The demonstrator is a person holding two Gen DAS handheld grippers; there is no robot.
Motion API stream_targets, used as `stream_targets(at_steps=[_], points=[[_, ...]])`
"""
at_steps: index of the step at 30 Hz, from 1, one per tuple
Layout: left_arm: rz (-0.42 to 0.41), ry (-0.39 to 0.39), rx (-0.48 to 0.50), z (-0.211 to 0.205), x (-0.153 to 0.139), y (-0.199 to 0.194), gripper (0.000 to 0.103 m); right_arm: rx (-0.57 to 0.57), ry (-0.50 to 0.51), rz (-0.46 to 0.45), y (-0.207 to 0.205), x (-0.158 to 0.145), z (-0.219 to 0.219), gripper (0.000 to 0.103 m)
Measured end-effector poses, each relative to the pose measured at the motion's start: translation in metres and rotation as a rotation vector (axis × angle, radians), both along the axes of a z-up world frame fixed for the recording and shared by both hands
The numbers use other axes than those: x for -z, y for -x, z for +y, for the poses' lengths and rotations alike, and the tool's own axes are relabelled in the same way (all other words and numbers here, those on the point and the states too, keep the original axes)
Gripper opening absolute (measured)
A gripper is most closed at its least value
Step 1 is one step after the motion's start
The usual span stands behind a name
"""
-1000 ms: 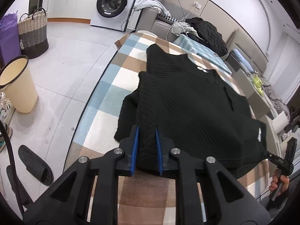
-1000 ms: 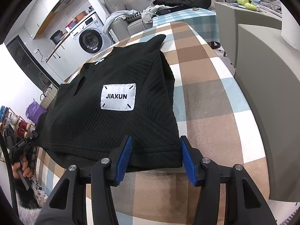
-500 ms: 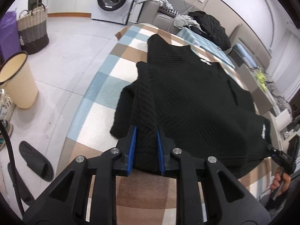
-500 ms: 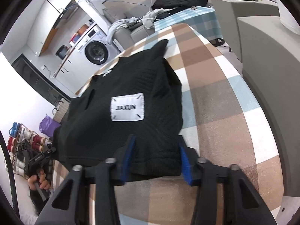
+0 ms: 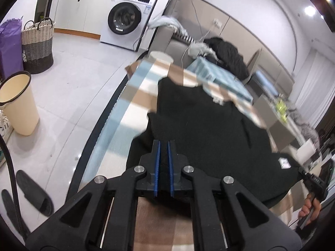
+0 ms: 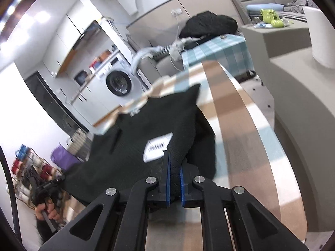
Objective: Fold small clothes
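A black knit sweater (image 5: 209, 125) lies spread on the table's checked cloth (image 5: 129, 104), its near hem raised. My left gripper (image 5: 164, 144) is shut on the hem's left corner, with black fabric pinched between its blue pads. In the right wrist view my right gripper (image 6: 175, 159) is shut on the right corner of the same sweater (image 6: 146, 125), just below its white label (image 6: 157, 146). Each gripper shows in the other's view at the far corner: the right one (image 5: 314, 184) and the left one (image 6: 48, 186), each with a hand on its handle.
A cream bucket (image 5: 16, 104), a woven basket (image 5: 37, 44) and a slipper (image 5: 35, 192) are on the floor at left. A washing machine (image 5: 125, 21) stands beyond. A grey block (image 6: 293, 104) flanks the table's right side. A teal-checked table (image 6: 219, 48) with dark clothes sits behind.
Both grippers have closed on the sweater's near hem, the right one from wide open. Both have risen, and the hem has come up off the cloth with them.
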State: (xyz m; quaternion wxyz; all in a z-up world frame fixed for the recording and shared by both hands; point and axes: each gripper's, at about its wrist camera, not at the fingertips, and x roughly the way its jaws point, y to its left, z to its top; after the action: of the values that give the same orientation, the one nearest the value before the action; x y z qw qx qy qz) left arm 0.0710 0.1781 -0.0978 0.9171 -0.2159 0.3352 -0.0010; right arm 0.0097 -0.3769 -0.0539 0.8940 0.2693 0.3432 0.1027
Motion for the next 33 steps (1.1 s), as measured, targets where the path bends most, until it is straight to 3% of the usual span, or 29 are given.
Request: stream_targets(at_steps=[4,10,13,16,22,25,27,29,33], points=[[-0.045,0.024,-0.013,0.013,-0.018,-0.027,0.004,0.023,-0.021,-0.034,-0.033,-0.015,-0.003,0.006],[-0.068,-0.003,-0.023,0.021,-0.033,-0.072,0.004,0.076,-0.004,-0.019,-0.072,-0.016,-0.008,0.006],[-0.032,-0.014,-0.055,0.03,-0.024,-0.084,0.0,0.114,-0.016,0.043,-0.077,0.002,-0.014,0.006],[0.013,0.035,-0.078,0.044,-0.005,-0.09,0.0,0.132,-0.073,0.089,-0.075,0.023,-0.024,0.006],[0.087,0.039,-0.045,0.034,0.022,-0.083,0.0,0.088,-0.064,0.121,-0.072,0.031,-0.02,0.006],[0.123,0.073,-0.014,0.026,0.029,-0.072,0.022,0.071,-0.088,0.148,-0.067,0.037,-0.021,0.011],[0.12,0.083,0.0,0.02,0.031,-0.061,0.043,0.057,-0.109,0.158,-0.064,0.041,-0.021,0.016],[0.12,0.056,0.011,0.013,0.031,-0.05,0.048,0.04,-0.143,0.171,-0.061,0.046,-0.021,0.024],[0.134,0.052,0.044,0.003,0.038,-0.037,0.048,0.013,-0.146,0.171,-0.058,0.051,-0.017,0.029]])
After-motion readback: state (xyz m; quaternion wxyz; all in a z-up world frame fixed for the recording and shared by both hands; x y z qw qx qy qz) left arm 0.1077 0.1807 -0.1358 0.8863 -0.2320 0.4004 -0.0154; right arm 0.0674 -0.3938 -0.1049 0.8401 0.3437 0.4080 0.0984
